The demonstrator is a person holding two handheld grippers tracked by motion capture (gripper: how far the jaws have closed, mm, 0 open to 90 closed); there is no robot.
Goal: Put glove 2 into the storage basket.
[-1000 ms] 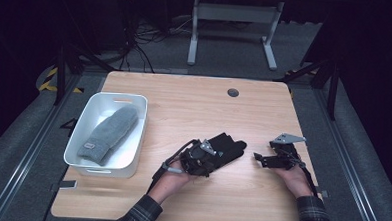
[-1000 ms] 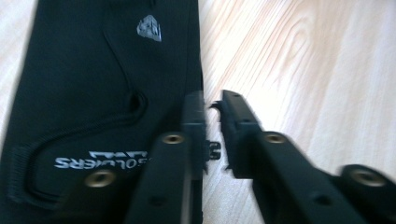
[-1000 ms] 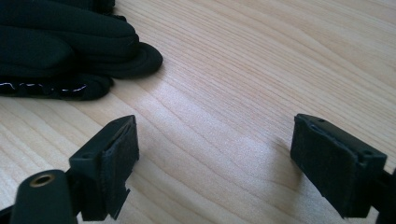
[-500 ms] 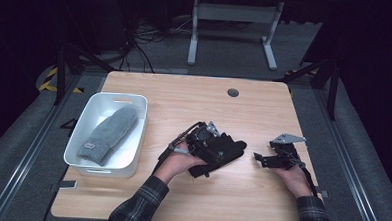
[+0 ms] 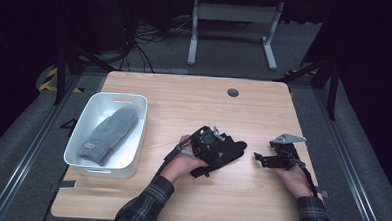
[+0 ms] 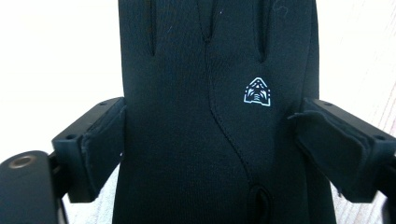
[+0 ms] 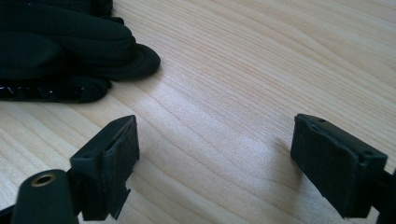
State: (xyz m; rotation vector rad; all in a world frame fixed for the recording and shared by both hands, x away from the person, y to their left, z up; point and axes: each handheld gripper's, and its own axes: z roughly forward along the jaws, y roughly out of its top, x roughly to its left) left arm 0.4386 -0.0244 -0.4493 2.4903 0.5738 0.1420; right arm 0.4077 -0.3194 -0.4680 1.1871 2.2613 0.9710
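- The black glove [image 6: 210, 116] is found lying flat on the wooden table [image 5: 184, 97], near the middle, to the right of the white bin [image 5: 139, 133].
- A grey mitten [image 5: 108, 134] is seen already lying inside that bin; the glove is judged to be the item in hand, most likely bound for the same bin.
- The left gripper [image 5: 221, 147] is held over the glove. In the left gripper view its jaws have just been opening and now stand spread, one on each side of the glove, with the glove between them; the pads [image 6: 100, 149] are not seen pressing on the fabric, so nothing is pinched.
- The right gripper [image 5: 262, 159] is rested on the table just right of the glove, its jaws spread wide over bare wood. In the right gripper view the glove's fingertips [image 7: 135, 56] are seen ahead and to the left, apart from the jaws.
- For a sound grip, the left jaws should be lowered until the pads meet the glove's edges, then closed so the fabric is gathered between them.
- The palm is judged a better hold than the fingers, which would slip or dangle.
- A slow lift is advised, as soft fabric is likely to sag; the bin's near rim should be cleared before release.
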